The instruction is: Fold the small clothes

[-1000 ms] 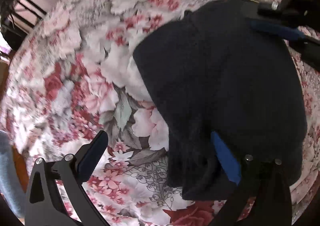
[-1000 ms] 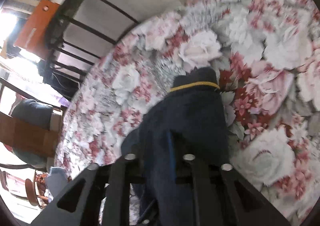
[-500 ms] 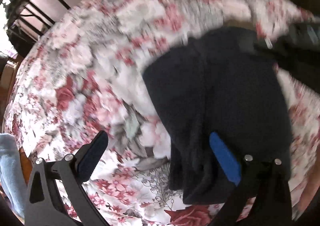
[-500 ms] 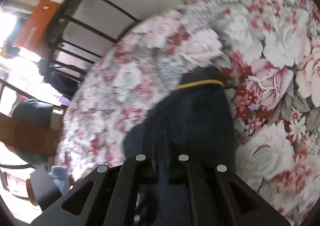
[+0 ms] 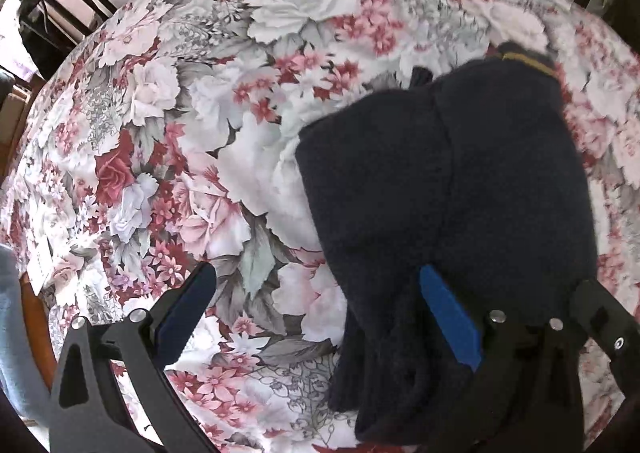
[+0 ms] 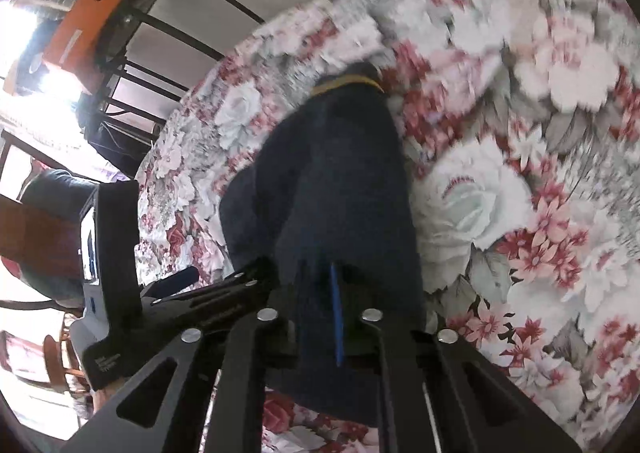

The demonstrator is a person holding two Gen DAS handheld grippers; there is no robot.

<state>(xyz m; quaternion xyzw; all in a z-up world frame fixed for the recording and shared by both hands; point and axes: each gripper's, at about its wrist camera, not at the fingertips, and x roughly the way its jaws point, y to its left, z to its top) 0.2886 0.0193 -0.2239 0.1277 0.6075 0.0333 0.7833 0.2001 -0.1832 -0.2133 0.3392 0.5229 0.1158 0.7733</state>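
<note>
Dark navy garment lies bunched on the floral cloth covering the surface, a yellow-trimmed edge at its far end. In the left wrist view it fills the right half of the picture, with a fold line running down its middle and the near end drooping in loose lumps toward the camera.

Left claw stands wide: one blue pad sits over bare cloth, the other pad rests against the garment's near part, nothing pinched between them.

Over to the right wrist view, and here is what the left view cannot tell: the right claw is clamped tight on the garment, fabric draped over both fingers and only a thin blue pad edge peeking through. The garment rises from that grip toward the yellow trim, blurred with motion.

This view also catches the left claw's body at the left, plus a black metal rack and an orange box past the surface's rim.
</note>
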